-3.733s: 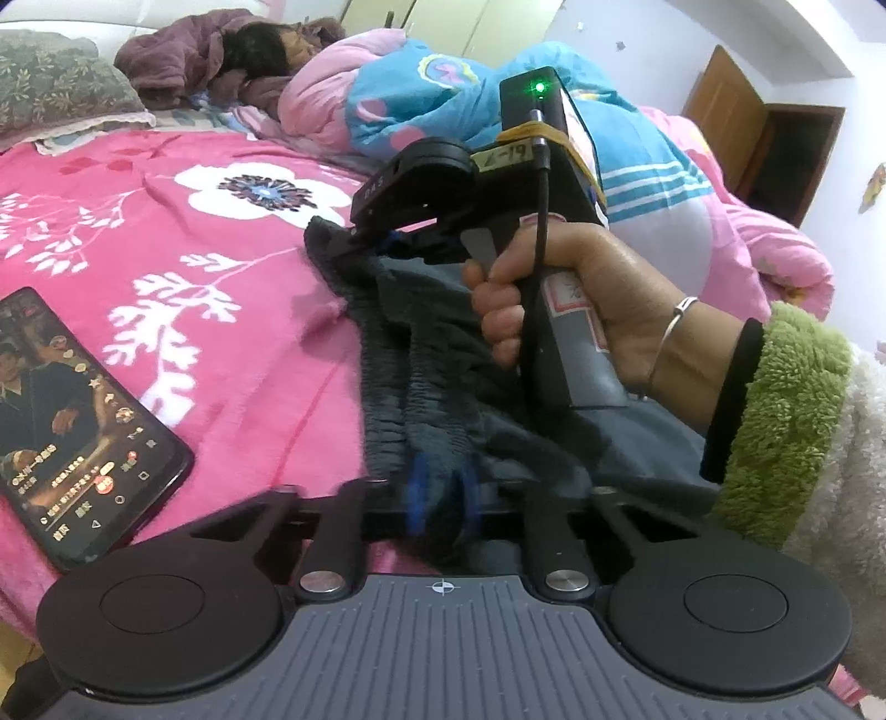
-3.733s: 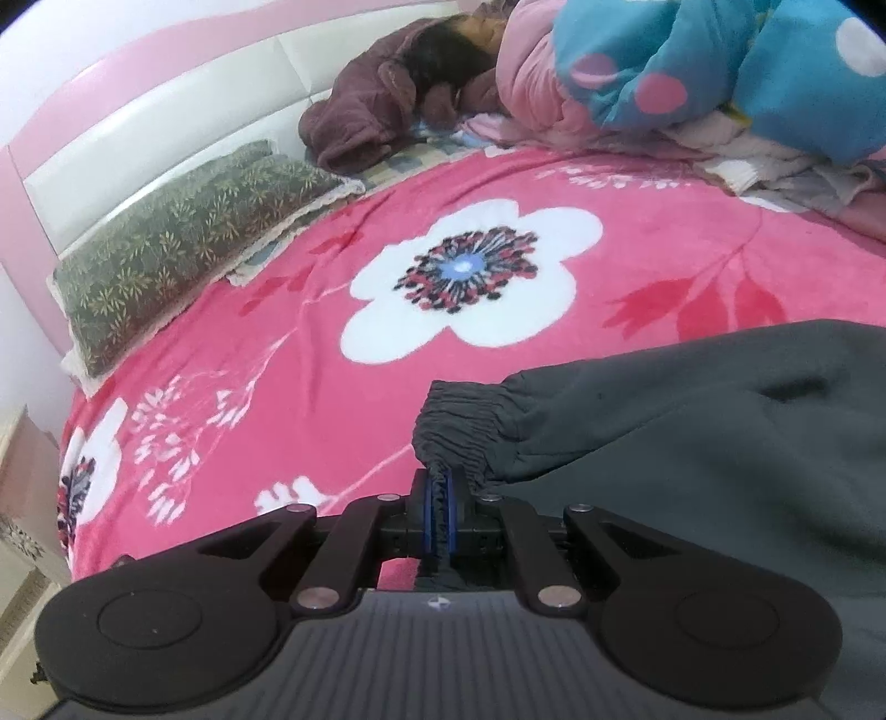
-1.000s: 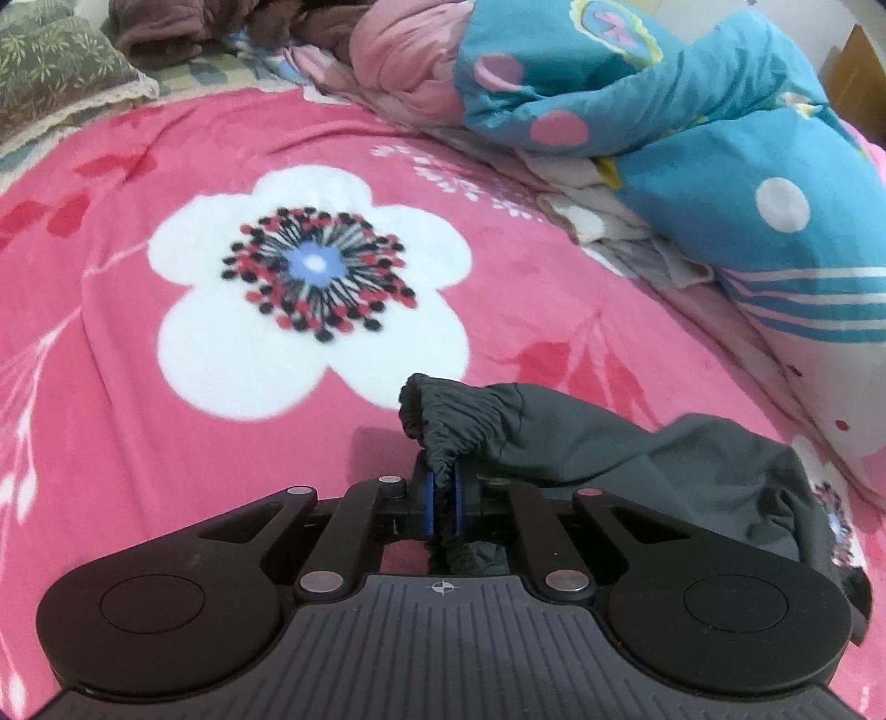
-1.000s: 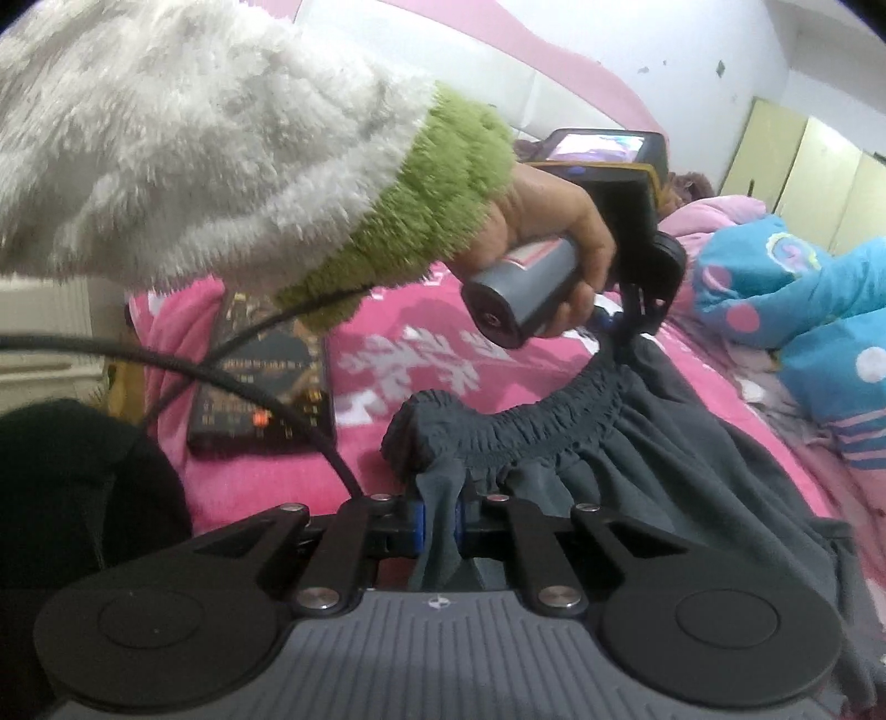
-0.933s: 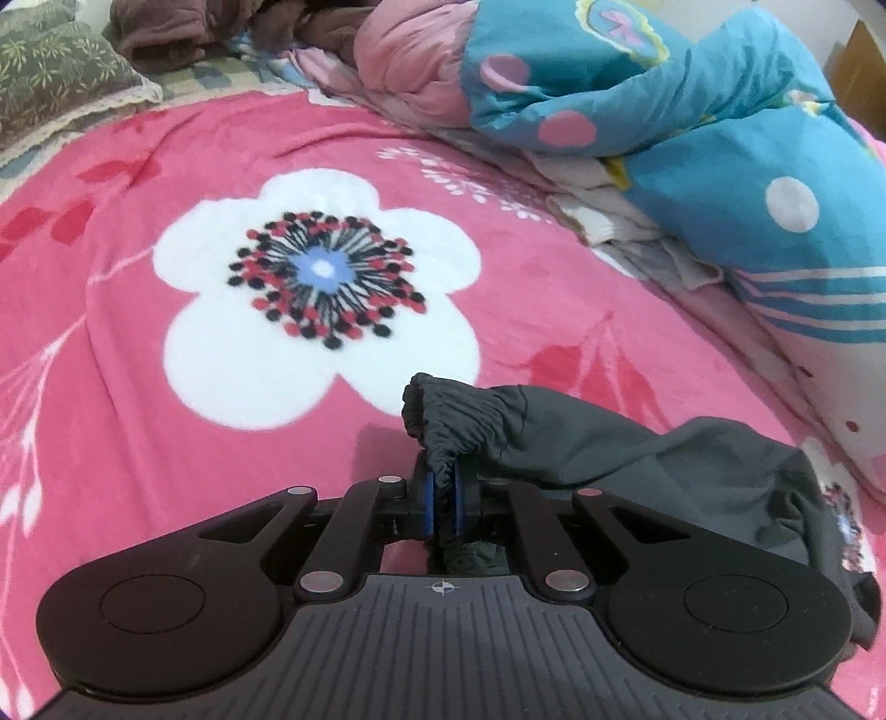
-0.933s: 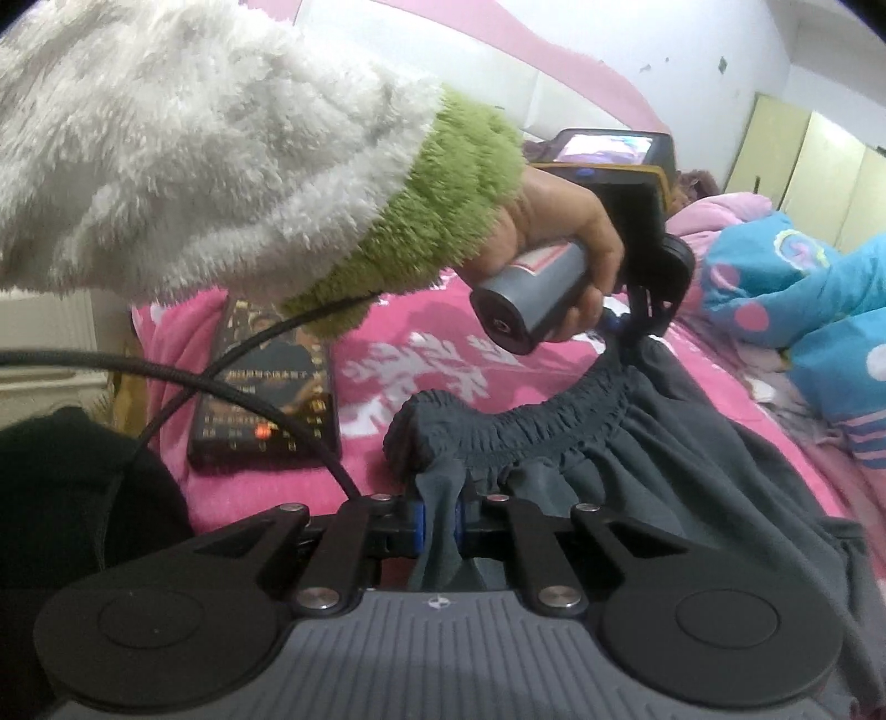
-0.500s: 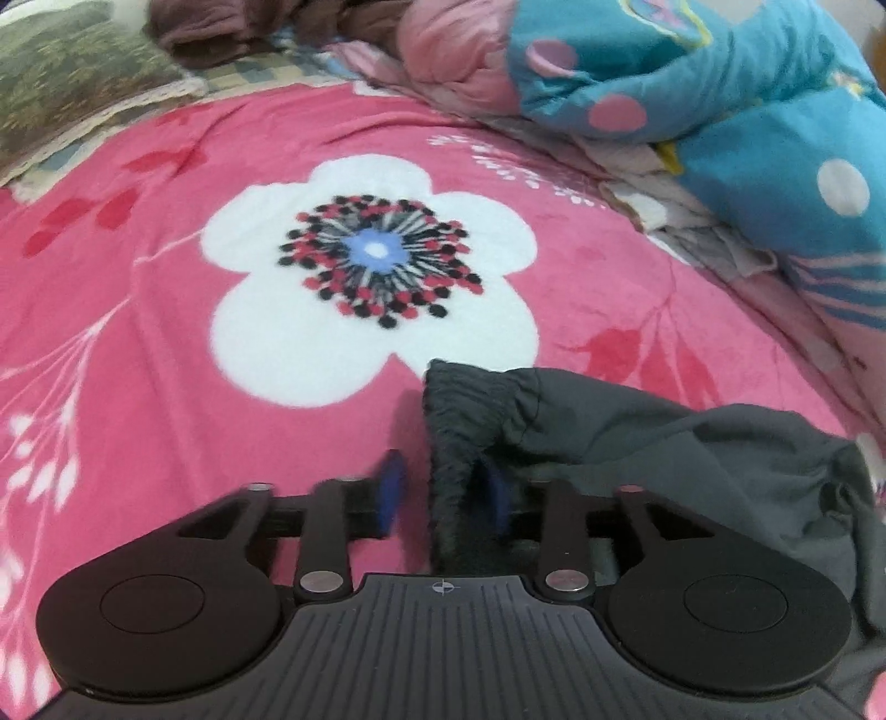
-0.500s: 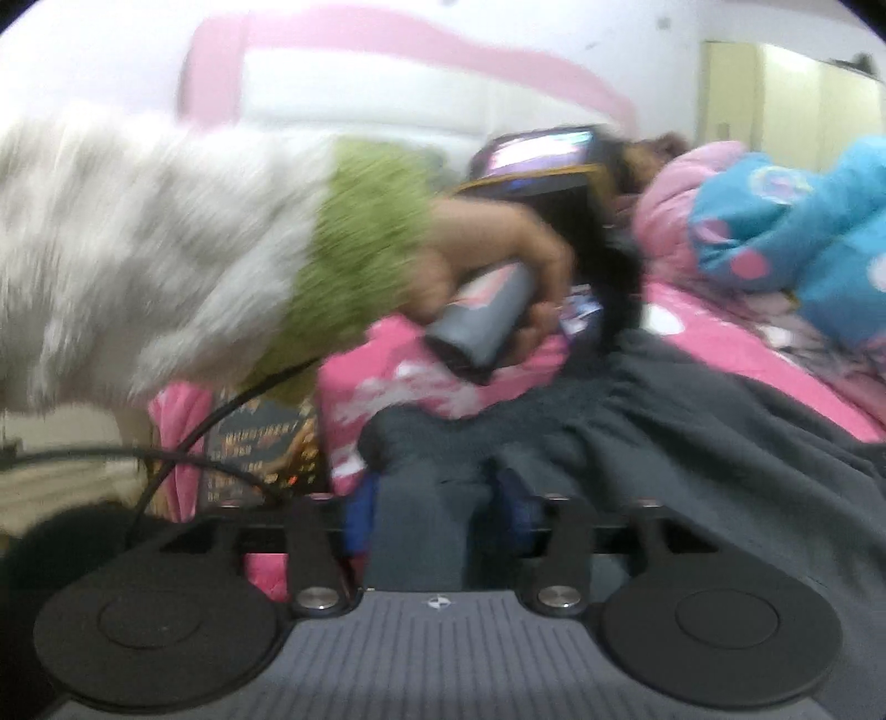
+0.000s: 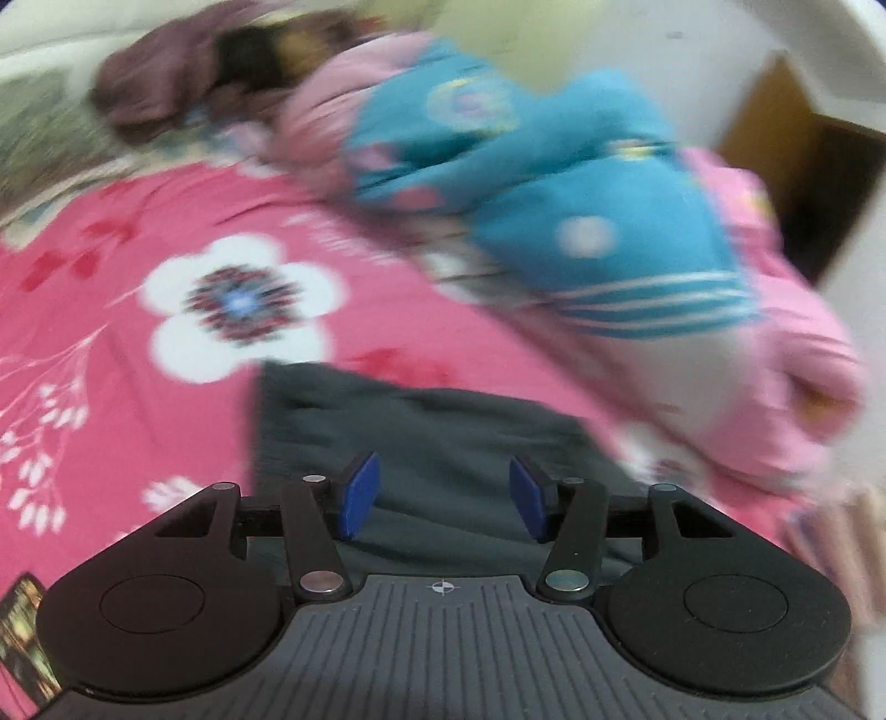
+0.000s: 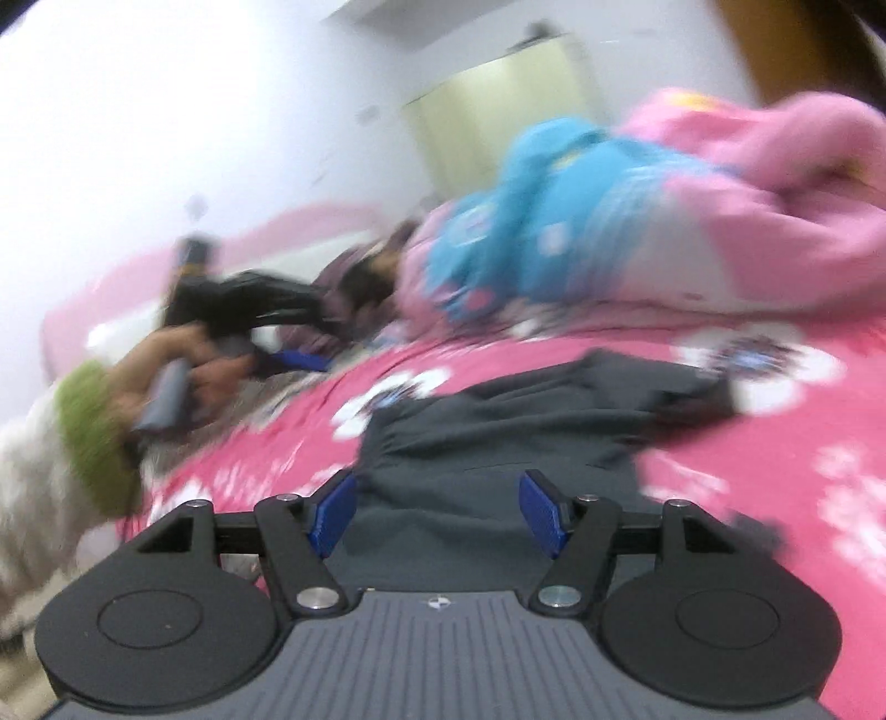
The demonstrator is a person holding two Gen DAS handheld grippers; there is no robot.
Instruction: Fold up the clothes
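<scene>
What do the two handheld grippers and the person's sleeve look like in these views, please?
Each gripper, left and right, has blue pads on black linkage arms with silver pivots, two round black discs and a ribbed grey base bearing a small crosshair mark. The sleeve is fluffy white with a green cuff.

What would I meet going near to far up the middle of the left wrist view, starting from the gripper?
left gripper, jaws opening with nothing pinched → dark grey garment → pink floral blanket → blue and pink quilt pile → pale wall
</scene>
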